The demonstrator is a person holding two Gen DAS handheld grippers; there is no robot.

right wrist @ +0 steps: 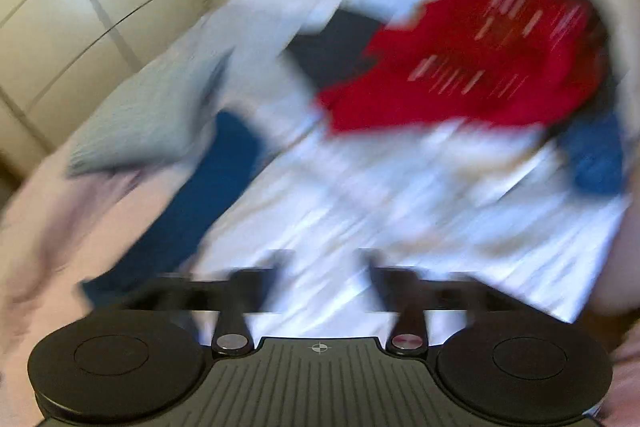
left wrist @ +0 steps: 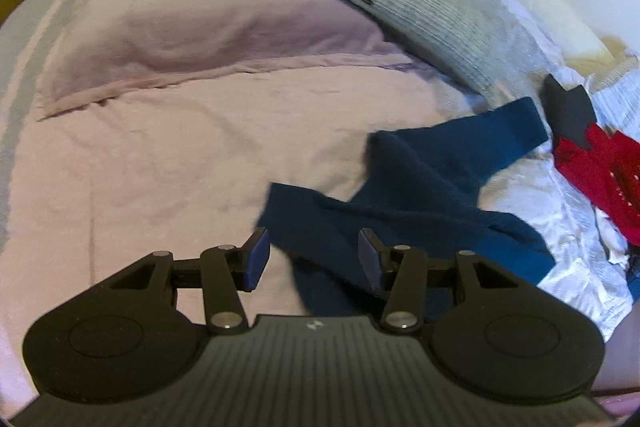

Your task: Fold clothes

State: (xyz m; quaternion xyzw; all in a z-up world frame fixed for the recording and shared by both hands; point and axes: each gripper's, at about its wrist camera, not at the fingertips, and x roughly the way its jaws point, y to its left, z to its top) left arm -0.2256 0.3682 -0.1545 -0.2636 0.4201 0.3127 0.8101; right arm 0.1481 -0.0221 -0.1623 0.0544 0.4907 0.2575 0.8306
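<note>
- Clothes: a navy garment (left wrist: 420, 195) lies crumpled at centre right of the left wrist view, on the pink bedspread (left wrist: 180, 167). One sleeve-like end reaches up toward the grey ribbed pillow (left wrist: 448, 27).
- A red garment (left wrist: 596, 171) sits at the right edge of that view, on top of white crumpled fabric (left wrist: 560, 227). It reads as the pile of items yet to be folded.
- Left gripper (left wrist: 312, 255): jaws partly apart at lower centre. Navy cloth shows in the gap, but I see no pad pressing on it, so it is open, nothing gripped.
- Judgement: the navy piece is laid on the clear pink area to be spread flat, and the left gripper is placed over its near edge for a pinch.
- Right gripper (right wrist: 324, 275): heavily blurred at bottom centre of the right wrist view. Jaws stand apart over the white fabric (right wrist: 360, 219), empty. The red garment (right wrist: 472, 63) is at upper right.
- Judgement: the right gripper looks aimed at the pile, perhaps to reach the next piece or a far corner.
- Writing: pale marks on the red garment are smeared, unreadable. A small emblem on each gripper body, no legible text.
</note>
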